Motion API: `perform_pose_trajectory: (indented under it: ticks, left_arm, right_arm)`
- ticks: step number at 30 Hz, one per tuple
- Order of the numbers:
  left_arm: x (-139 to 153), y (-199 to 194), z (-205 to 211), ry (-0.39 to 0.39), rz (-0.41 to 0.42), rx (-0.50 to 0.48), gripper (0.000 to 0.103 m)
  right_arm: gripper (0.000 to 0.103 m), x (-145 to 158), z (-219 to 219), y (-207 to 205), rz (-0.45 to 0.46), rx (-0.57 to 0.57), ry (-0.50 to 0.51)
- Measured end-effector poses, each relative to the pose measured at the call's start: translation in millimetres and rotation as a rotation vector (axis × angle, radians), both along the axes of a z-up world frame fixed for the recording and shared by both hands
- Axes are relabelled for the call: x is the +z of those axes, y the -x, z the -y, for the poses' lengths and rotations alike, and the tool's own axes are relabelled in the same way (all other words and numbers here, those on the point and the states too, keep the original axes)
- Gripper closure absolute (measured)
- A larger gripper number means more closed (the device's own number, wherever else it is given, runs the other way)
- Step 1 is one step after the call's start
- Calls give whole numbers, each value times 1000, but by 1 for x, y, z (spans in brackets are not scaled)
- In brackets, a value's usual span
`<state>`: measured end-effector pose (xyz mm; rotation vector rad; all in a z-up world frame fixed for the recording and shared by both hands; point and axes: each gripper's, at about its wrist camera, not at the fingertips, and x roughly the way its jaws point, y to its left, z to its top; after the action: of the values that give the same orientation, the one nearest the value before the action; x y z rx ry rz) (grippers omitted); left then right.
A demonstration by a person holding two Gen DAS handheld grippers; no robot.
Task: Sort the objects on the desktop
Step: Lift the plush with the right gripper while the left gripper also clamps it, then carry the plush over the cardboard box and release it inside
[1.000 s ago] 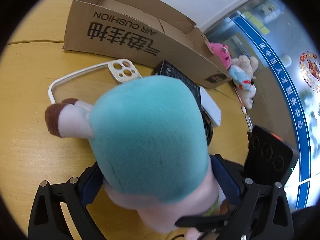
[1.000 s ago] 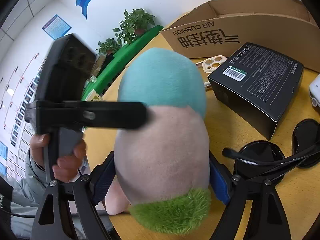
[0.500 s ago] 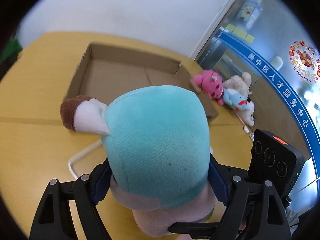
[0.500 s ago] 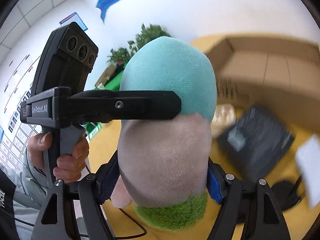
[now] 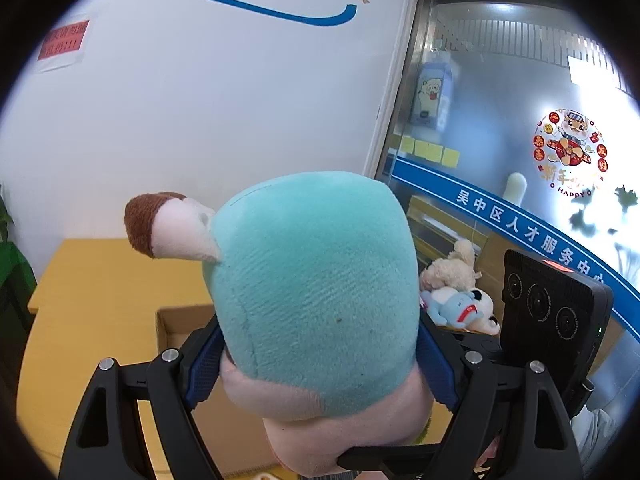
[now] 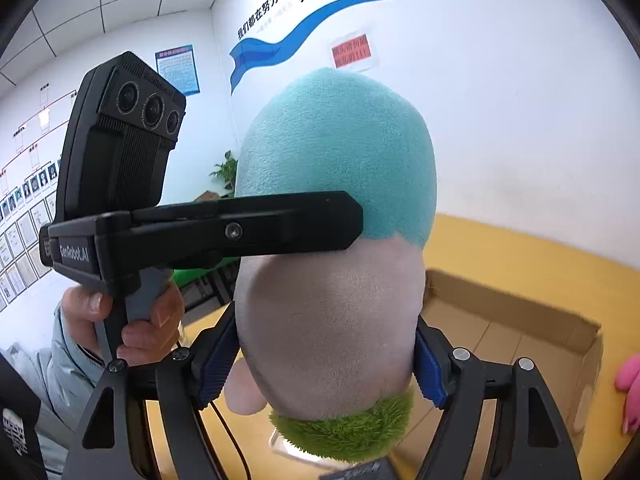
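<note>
A plush toy [image 5: 316, 296] with a teal head, pale pink body, green fuzzy base and a brown-tipped ear fills both views; it also shows in the right wrist view [image 6: 336, 264]. My left gripper [image 5: 318, 364] is shut on its sides, and my right gripper [image 6: 320, 356] is shut on it from the other direction. Both hold it high in the air above an open cardboard box [image 6: 520, 320], whose rim also shows in the left wrist view [image 5: 176, 320]. The left gripper's finger crosses the toy in the right wrist view.
The yellow table [image 5: 92, 280] lies below. A small pile of plush toys [image 5: 460, 296] sits at its right end, and a pink one [image 6: 628, 384] shows at the right edge. A black box's corner [image 6: 360, 470] peeks in below.
Both grippers have lifted the plush toy well up from the table and tilted upward. The box, phone case and black box have dropped low or out of view.
</note>
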<state>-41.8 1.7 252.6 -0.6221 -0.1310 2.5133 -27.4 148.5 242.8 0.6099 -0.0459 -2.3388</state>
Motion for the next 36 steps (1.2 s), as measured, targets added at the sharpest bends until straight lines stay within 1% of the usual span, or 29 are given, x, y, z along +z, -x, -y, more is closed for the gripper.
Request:
perform_pose_trajectory:
  ticks: [2, 7, 13, 16, 20, 23, 25, 26, 27, 28, 29, 31, 32, 35, 36]
  left_arm:
    - [5, 12, 2, 8, -11, 6, 19]
    - [11, 42, 11, 27, -15, 22, 19]
    - [14, 90, 13, 11, 5, 27, 19]
    - [10, 113, 11, 23, 10, 39, 19]
    - [-9, 144, 13, 20, 48, 49, 19]
    - [-34, 171, 15, 26, 106, 70, 19]
    - [-56, 189, 16, 42, 148, 84, 19]
    - [-70, 198, 17, 50, 174, 89, 19]
    - [-84, 207, 20, 46, 203, 94, 19]
    - [-104, 220, 24, 34, 259, 105, 19]
    - [-119, 229, 26, 29, 301, 111, 19]
    - [-151, 243, 32, 22, 385, 118, 19]
    - [-169, 249, 34, 26, 426, 118, 19]
    - [-204, 261, 31, 63, 513, 123, 19]
    - [-213, 264, 29, 78, 538, 130, 19]
  right_arm:
    - [29, 7, 1, 18, -3, 4, 18]
    - [28, 11, 6, 66, 10, 14, 66]
    - [29, 15, 12, 130, 34, 9, 109]
    - [29, 13, 13, 158, 50, 4, 124]
    - [29, -3, 14, 202, 105, -3, 153]
    - [29, -27, 17, 240, 173, -5, 180]
    - [28, -53, 22, 262, 233, -2, 202]
    - [28, -71, 24, 279, 281, 3, 222]
    - [28, -82, 24, 287, 307, 2, 233]
    - [28, -95, 27, 321, 340, -2, 243]
    - [28, -112, 31, 334, 379, -7, 246]
    - [29, -148, 37, 357, 459, -17, 255]
    - [29, -160, 39, 364, 488, -20, 258]
    - [28, -204, 45, 389, 601, -24, 301]
    - [28, -213, 47, 394, 627, -26, 316]
